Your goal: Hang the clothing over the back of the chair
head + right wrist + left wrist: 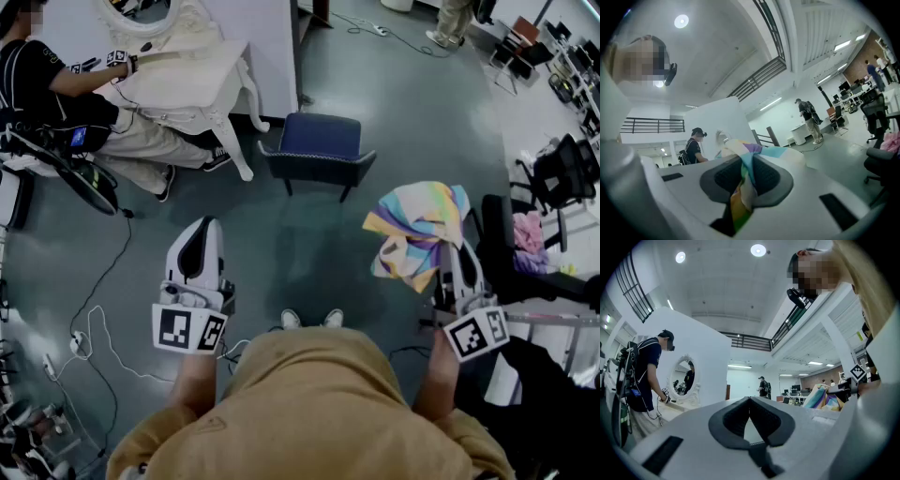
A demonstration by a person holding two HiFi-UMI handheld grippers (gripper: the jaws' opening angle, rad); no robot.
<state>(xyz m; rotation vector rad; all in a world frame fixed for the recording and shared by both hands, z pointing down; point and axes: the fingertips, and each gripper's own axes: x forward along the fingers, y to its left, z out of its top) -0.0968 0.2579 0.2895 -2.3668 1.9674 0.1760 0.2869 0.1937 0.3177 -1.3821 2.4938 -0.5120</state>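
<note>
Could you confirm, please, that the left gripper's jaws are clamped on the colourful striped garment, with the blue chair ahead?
Not quite: it is the right gripper whose jaws are clamped on the colourful striped garment, as the right gripper view shows; the left gripper is shut on nothing. The blue chair is indeed ahead.
</note>
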